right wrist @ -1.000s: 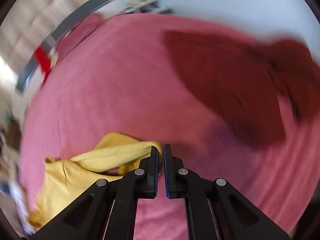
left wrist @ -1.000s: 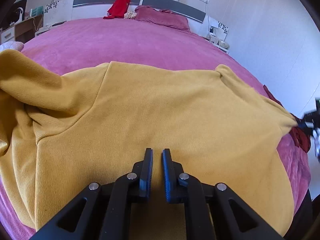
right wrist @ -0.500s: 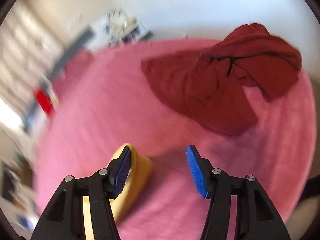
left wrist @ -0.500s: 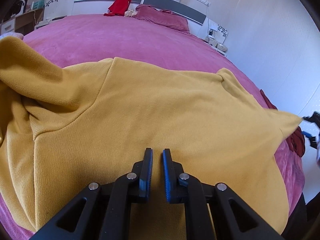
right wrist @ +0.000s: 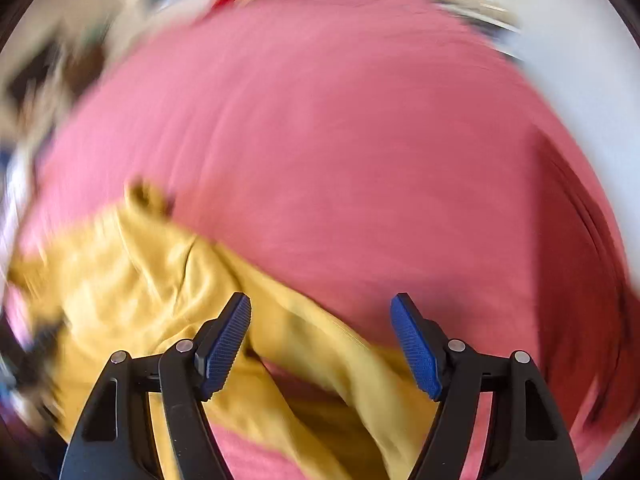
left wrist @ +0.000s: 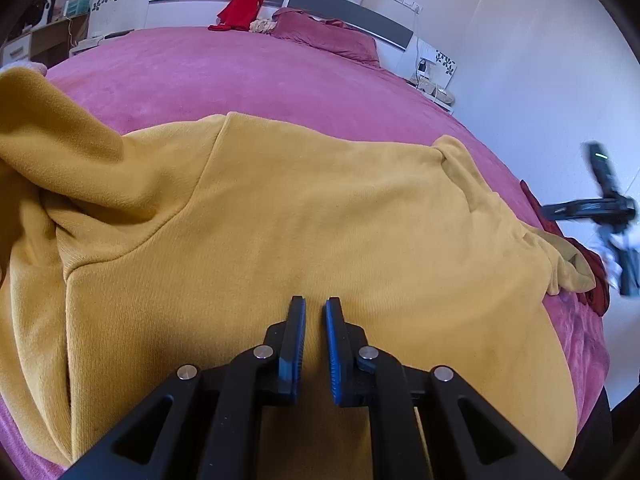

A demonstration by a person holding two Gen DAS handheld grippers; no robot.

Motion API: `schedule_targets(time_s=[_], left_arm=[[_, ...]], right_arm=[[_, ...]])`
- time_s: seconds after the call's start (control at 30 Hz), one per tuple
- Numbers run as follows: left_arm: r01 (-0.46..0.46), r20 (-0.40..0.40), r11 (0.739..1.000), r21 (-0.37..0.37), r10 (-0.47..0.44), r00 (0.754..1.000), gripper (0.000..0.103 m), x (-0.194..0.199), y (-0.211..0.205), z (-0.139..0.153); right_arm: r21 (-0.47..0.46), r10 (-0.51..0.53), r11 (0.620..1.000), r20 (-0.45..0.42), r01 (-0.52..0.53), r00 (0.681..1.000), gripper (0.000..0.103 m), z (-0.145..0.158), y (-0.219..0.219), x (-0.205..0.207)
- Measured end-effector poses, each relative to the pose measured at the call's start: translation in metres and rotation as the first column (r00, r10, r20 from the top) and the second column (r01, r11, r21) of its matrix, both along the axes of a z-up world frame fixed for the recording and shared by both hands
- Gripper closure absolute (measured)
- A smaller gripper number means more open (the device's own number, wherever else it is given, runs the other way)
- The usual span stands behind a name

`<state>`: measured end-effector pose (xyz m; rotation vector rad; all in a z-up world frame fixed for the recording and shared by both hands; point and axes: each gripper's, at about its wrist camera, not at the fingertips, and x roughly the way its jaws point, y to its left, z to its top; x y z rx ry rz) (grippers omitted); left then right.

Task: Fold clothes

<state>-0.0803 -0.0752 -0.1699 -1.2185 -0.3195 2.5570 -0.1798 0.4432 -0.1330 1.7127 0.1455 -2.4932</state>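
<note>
A mustard-yellow sweatshirt (left wrist: 320, 220) lies spread across the pink bed (left wrist: 240, 76). One sleeve is bunched at the left and the other stretches to the right bed edge. My left gripper (left wrist: 315, 308) hovers over the sweatshirt's near hem, jaws nearly together with nothing between them. My right gripper (right wrist: 320, 308) is wide open and empty above the sweatshirt's right sleeve (right wrist: 320, 344); this view is blurred by motion. The right gripper also shows in the left wrist view (left wrist: 600, 208), off the bed's right edge.
A dark red garment (left wrist: 596, 276) lies at the bed's right edge beside the sleeve cuff. A red cloth (left wrist: 244, 4) hangs on the headboard and a maroon pillow (left wrist: 328, 36) lies below it. A nightstand (left wrist: 432, 84) stands at the back right, a desk (left wrist: 44, 36) at the back left.
My right gripper opened, let go of the yellow sleeve cuff and swung back over the sweatshirt. The sleeve now lies flat toward the right edge. My left gripper stayed put.
</note>
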Motion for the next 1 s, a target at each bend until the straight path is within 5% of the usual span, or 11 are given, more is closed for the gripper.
schedule_targets(time_s=[0.1,0.2,0.23,0.33,0.43,0.53,0.63,0.73,0.87,0.93,1.0], left_arm=[[0.000,0.001,1.000,0.002,0.000,1.000,0.094,-0.001,0.000,-0.001],[-0.001,0.001,1.000,0.002,0.001,1.000,0.094,0.002,-0.004,0.001],[0.000,0.002,1.000,0.007,0.000,1.000,0.094,0.002,-0.004,0.000],[0.000,0.005,1.000,0.025,0.000,1.000,0.094,0.001,-0.006,-0.001],[0.000,0.005,1.000,0.028,0.000,1.000,0.094,0.001,-0.007,-0.002],[0.000,0.005,1.000,0.029,0.000,1.000,0.094,0.001,-0.007,-0.001],[-0.001,0.005,0.999,0.032,0.001,1.000,0.094,0.001,-0.008,-0.001],[0.000,0.005,0.999,0.034,0.000,1.000,0.094,0.001,-0.008,-0.001],[0.000,0.005,0.999,0.035,0.000,1.000,0.094,0.001,-0.008,-0.001],[0.000,0.005,0.999,0.033,0.000,1.000,0.094,0.001,-0.009,-0.001],[0.000,0.004,1.000,0.028,0.000,1.000,0.094,0.002,-0.008,0.000]], right_arm=[[0.173,0.208,0.956,0.173,-0.238,0.963,0.029,-0.043,-0.056,-0.028],[0.227,0.237,0.935,0.176,-0.273,0.956,0.018,-0.054,-0.066,-0.027],[0.189,0.221,0.949,0.172,-0.252,0.960,0.024,-0.052,-0.062,-0.025],[0.070,0.110,0.990,0.140,-0.121,0.984,0.099,-0.043,-0.032,-0.009],[-0.043,-0.051,0.998,0.077,0.055,0.996,0.100,-0.028,0.015,0.023],[-0.153,-0.263,0.953,-0.001,0.260,0.965,0.100,-0.005,0.076,0.064],[-0.271,-0.517,0.831,-0.058,0.485,0.854,0.100,0.020,0.149,0.117],[-0.355,-0.746,0.648,-0.113,0.674,0.657,0.100,0.048,0.223,0.188],[-0.366,-0.887,0.461,-0.179,0.808,0.425,0.097,0.070,0.282,0.261],[-0.325,-0.907,0.418,-0.199,0.848,0.370,0.094,0.095,0.283,0.252],[-0.258,-0.898,0.430,-0.214,0.865,0.383,0.070,0.095,0.273,0.258]])
